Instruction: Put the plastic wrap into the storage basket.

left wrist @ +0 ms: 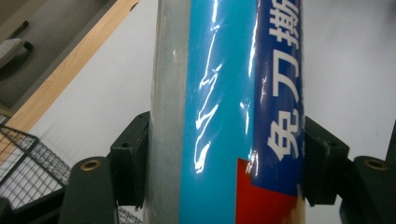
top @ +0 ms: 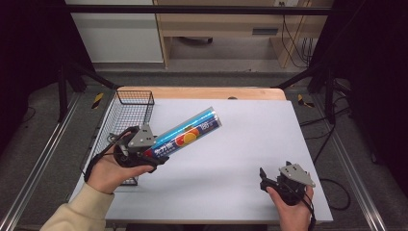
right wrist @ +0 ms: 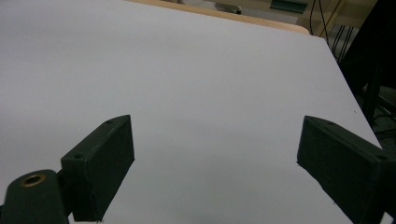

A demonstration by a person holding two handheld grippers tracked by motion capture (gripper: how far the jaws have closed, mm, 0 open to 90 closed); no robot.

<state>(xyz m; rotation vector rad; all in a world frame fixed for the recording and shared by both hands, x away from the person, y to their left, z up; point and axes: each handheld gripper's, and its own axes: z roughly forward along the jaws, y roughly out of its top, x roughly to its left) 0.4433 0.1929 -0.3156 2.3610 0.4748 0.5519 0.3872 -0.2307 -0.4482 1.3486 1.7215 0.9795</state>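
A long blue and silver tube with a red patch and white lettering is held off the table, slanting up to the right. My left gripper is shut on its lower end, at the left of the high view. In the left gripper view the tube stands between the two black pads, which press on both its sides. My right gripper rests low at the front right of the table, open with nothing between its fingers.
A black wire basket stands at the table's left edge, just behind my left hand. The white table top has a wooden strip along its far edge. Metal frame legs and cables stand beyond the table.
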